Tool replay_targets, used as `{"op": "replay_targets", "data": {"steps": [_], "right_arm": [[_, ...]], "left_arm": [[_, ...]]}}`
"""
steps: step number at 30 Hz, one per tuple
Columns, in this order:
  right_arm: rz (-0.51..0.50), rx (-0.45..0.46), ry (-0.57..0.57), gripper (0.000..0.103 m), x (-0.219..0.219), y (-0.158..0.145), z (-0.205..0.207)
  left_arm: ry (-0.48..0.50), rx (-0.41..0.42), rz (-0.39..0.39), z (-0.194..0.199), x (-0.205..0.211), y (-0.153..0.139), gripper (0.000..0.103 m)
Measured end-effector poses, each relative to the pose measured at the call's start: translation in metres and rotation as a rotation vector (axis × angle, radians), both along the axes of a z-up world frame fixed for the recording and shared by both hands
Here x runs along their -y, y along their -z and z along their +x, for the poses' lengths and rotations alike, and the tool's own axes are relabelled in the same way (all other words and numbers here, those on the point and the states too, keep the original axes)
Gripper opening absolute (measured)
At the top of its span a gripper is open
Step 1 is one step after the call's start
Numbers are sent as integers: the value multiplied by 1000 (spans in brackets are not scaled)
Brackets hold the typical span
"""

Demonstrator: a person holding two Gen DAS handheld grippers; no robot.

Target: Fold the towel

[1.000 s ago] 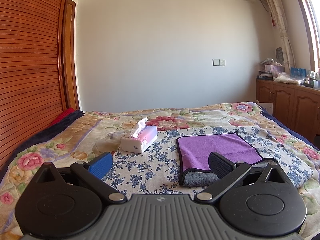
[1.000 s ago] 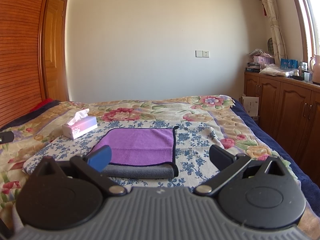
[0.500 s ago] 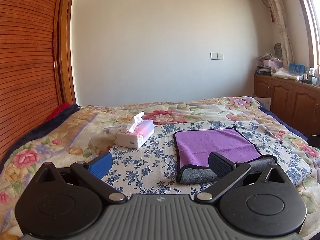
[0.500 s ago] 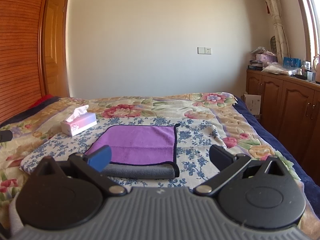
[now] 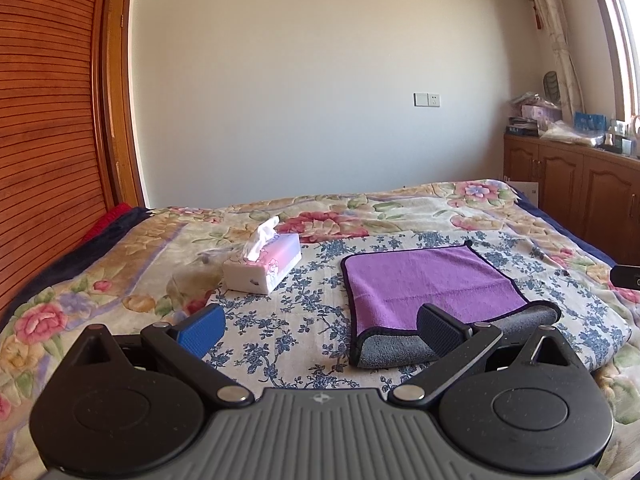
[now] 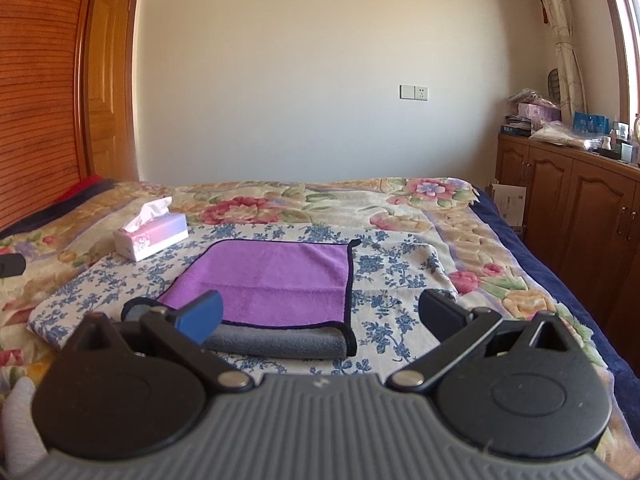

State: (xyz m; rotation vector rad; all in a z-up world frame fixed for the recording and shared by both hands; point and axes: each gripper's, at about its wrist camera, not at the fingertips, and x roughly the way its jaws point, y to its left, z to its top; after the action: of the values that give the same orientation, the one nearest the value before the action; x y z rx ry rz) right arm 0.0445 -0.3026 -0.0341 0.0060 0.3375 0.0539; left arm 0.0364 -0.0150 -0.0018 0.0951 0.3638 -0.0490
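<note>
A purple towel (image 5: pixel 430 286) with a dark border is seen lying flat on a blue-flowered white cloth (image 5: pixel 288 320), itself spread over a floral bedspread (image 5: pixel 400 208). The towel's near edge is turned over, and a rolled strip of its grey underside is shown along that edge. The left gripper (image 5: pixel 316 330) is held wide open above the cloth, nothing gripped; its right pad overlaps the grey fold in view, though contact cannot be judged. The right gripper (image 6: pixel 318 316) is likewise held wide open and empty, with the towel (image 6: pixel 276 280) framed between its 2 fingers and its blue pad in front of the towel's near left corner. A tissue box (image 5: pixel 262 266) is noted left of the towel, apart from it. Wooden cabinets (image 6: pixel 576 208) are lined along the right wall.
</note>
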Motion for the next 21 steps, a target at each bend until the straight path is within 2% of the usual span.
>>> {"op": "replay_targets", "data": {"steps": [21], "right_arm": [[-11, -51, -36, 103, 1, 7, 24]], "left_arm": [[15, -60, 1, 34, 7, 15, 103]]}}
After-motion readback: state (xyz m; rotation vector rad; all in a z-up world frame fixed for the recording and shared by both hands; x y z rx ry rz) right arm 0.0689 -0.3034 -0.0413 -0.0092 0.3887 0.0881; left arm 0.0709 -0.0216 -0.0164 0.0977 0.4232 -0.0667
